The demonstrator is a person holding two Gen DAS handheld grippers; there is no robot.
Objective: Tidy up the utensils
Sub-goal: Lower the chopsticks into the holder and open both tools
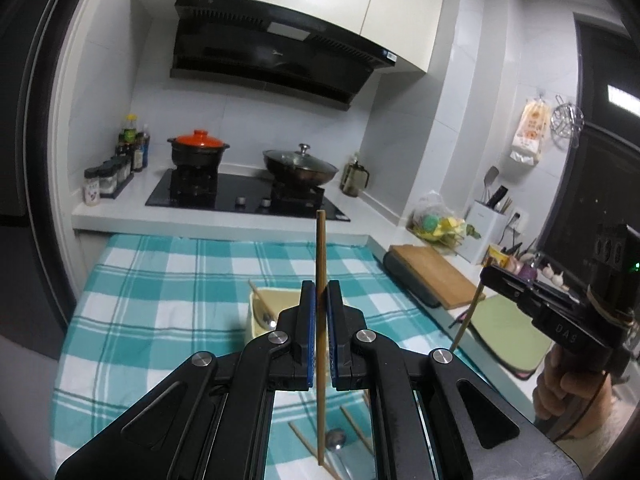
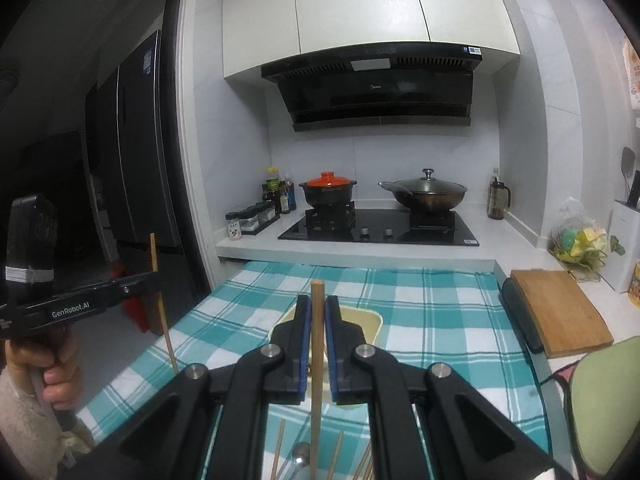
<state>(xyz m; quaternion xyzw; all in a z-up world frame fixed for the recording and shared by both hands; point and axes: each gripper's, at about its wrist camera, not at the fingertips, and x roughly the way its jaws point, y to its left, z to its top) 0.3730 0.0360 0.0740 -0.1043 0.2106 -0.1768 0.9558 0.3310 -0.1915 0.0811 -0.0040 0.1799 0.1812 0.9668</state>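
Observation:
My left gripper (image 1: 320, 292) is shut on a wooden chopstick (image 1: 321, 248) held upright above the checked cloth. My right gripper (image 2: 317, 306) is shut on another wooden chopstick (image 2: 317, 320), also upright. A cream tray (image 1: 276, 300) lies on the cloth just beyond both grippers, with a spoon (image 1: 266, 316) and a chopstick in it; it also shows in the right wrist view (image 2: 370, 322). Loose chopsticks (image 1: 302, 440) and a metal spoon (image 1: 335, 438) lie on the cloth below the fingers. The right gripper shows at the right of the left wrist view (image 1: 486, 276), the left gripper at the left of the right wrist view (image 2: 154, 276).
The teal checked cloth (image 2: 440, 308) covers the counter. A wooden cutting board (image 2: 560, 312) and a green mat (image 2: 604, 400) lie to the right. Behind stands a stove (image 2: 380, 232) with an orange-lidded pot (image 2: 328, 192) and a wok (image 2: 428, 194). Bottles and jars stand at the left.

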